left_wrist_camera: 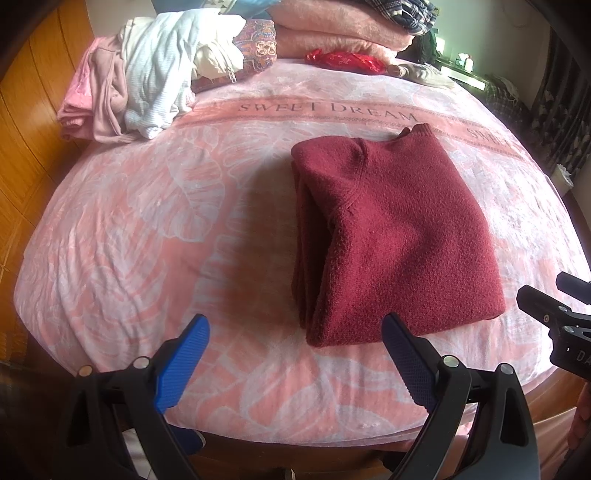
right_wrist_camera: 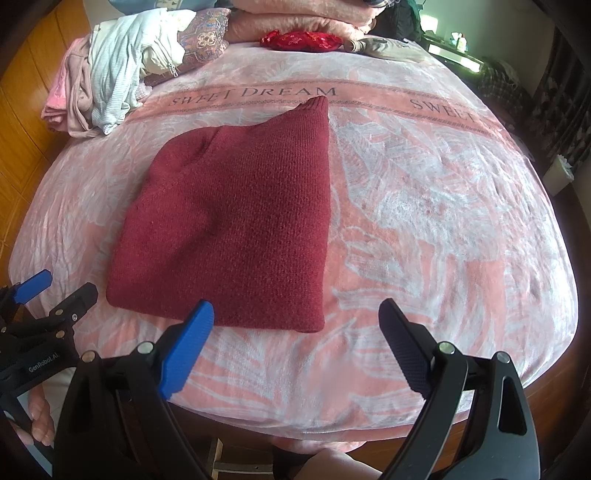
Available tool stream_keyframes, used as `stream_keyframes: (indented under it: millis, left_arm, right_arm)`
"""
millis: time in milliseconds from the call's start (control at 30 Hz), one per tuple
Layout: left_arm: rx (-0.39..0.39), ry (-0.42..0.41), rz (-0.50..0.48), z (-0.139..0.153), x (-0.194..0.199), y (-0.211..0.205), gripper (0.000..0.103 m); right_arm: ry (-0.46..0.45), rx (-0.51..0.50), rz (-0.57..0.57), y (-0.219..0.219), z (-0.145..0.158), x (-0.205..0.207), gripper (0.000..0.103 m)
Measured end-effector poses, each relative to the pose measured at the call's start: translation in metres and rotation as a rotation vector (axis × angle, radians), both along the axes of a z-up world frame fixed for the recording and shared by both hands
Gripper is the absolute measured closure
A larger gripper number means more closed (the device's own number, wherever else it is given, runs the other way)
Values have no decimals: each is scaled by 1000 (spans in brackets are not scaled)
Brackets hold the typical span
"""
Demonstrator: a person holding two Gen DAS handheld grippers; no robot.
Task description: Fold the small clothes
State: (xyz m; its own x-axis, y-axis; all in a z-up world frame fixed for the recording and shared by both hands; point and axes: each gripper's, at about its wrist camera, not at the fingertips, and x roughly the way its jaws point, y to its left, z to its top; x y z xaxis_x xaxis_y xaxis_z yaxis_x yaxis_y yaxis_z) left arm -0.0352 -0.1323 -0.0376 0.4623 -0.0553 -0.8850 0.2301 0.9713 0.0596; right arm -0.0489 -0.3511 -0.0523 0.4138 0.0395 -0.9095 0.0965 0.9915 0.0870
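Both jaws spread wide, gripping nothing: left gripper [left_wrist_camera: 295, 332] and right gripper [right_wrist_camera: 297, 317] poised at the near bed edge. Just ahead, dark red sweater [right_wrist_camera: 236, 229] folded flat on pink blanket [right_wrist_camera: 443, 221]. Beyond, heaped clothes [left_wrist_camera: 147, 88].

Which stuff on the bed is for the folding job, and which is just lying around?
For the job:
- folded dark red sweater
- left tool, open
- right tool, open
- heap of unfolded clothes

Just lying about:
- pink "Sweet Dream" blanket
- red patterned pouch
- folded pink blankets
- patterned pillow
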Motion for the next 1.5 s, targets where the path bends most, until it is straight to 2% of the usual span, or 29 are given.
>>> stream_keyframes:
  millis: [1500]
  left_arm:
    - [10, -44, -32, 9, -3, -6, 8]
  right_arm:
    - [-1, 4, -3, -2, 1, 1, 12]
